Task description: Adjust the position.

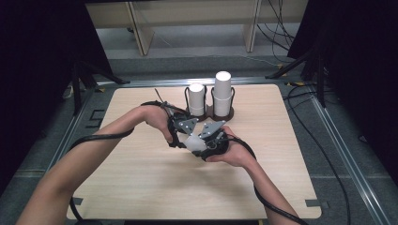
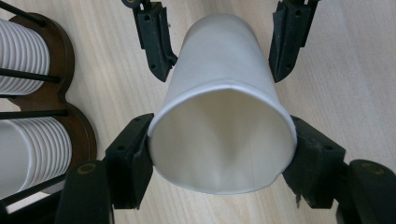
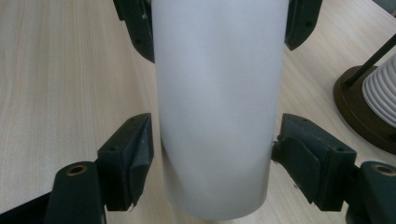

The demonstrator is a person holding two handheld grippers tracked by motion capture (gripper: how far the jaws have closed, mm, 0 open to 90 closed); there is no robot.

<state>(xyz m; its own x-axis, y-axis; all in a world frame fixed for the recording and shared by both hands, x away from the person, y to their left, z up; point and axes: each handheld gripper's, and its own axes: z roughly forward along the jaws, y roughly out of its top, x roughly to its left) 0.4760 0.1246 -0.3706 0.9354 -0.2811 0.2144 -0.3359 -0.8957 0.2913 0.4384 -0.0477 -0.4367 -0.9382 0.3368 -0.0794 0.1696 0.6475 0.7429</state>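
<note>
You hold a white paper cup (image 1: pixel 195 143) lying on its side in the air just above the middle of the pale wooden table (image 1: pixel 141 183), between your two hands. Your left hand-held gripper (image 1: pixel 180 133) comes in from the left, and its two black jaws are clamped on the cup near the open rim, squeezing the rim slightly out of round. In the left gripper view the cup (image 2: pixel 223 116) opens toward the camera, with a left pad (image 2: pixel 135 154) pressed on each side of the rim and the tips of the other gripper flanking the cup's far end.

Your right hand-held gripper (image 1: pixel 211 140) comes in from the right, facing the left one. In the right gripper view the cup (image 3: pixel 219 107) runs lengthwise between the right jaws. They have just been closing, but its pads (image 3: pixel 135 158) stand just beside the cup wall with a thin gap on each side, not pressing it.

On the far side of the table, just beyond your hands, stands a dark brown wooden holder (image 1: pixel 220 114) with thin black upright rods, carrying two stacks of white paper cups (image 1: pixel 222 91), the right stack taller than the left.
</note>
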